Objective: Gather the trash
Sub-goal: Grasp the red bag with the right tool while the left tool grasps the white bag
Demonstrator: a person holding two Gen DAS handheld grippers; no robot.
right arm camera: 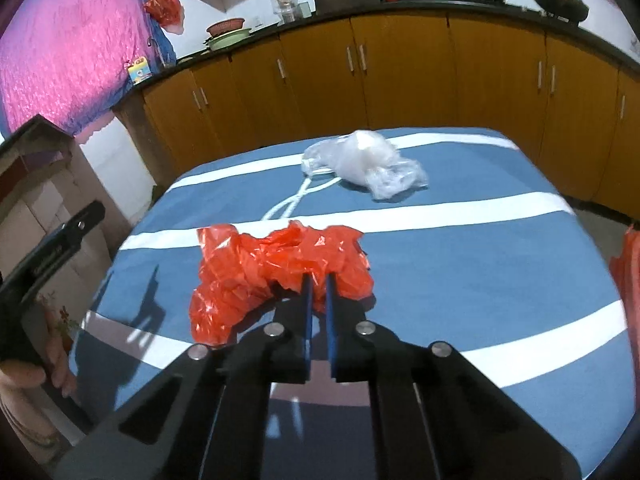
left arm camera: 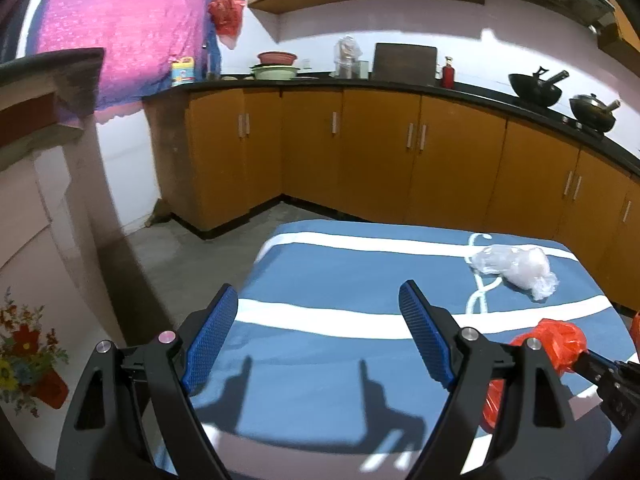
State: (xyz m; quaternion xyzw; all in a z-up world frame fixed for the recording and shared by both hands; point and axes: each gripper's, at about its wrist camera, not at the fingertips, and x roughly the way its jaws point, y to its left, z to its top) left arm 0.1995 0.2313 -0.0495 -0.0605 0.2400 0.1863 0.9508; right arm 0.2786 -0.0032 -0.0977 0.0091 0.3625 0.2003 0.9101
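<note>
Right now, by item:

Landmark: blue cloth with white stripes (right arm camera: 460, 264) covering the surface, soft-looking and flat, edges rounded.

Red plastic bag (right arm camera: 276, 272): crumpled, glossy thin film, lying on the cloth on its near half; also seen at the right edge of the left wrist view (left arm camera: 560, 340).

Right gripper (right arm camera: 318, 280): blue-padded fingers (right arm camera: 307, 312) drawn nearly together, pinching the near edge of the red plastic bag.

Left gripper (left arm camera: 316, 312): fingers (left arm camera: 214, 332) spread wide with nothing between them, ribbed blue pads, hanging over the near-left part of the cloth, casting shadows on it.

Clear plastic bag (right arm camera: 368, 164): translucent, wrinkled, bunched into a lump on the far half of the cloth, well apart from the red bag; what is inside cannot be told.

White cord pattern (right arm camera: 292, 200): looping line on the cloth between the two bags.

Around the cloth: orange-brown cabinets (left arm camera: 360, 148) with metal handles beyond its far edge, under a black countertop (left arm camera: 400, 88).

On that countertop: two dark woks (left arm camera: 536, 88), a red bottle (left arm camera: 448, 74), stacked basins (left arm camera: 276, 66).

Left of the cloth: pink curtain (left arm camera: 132, 24).
</note>
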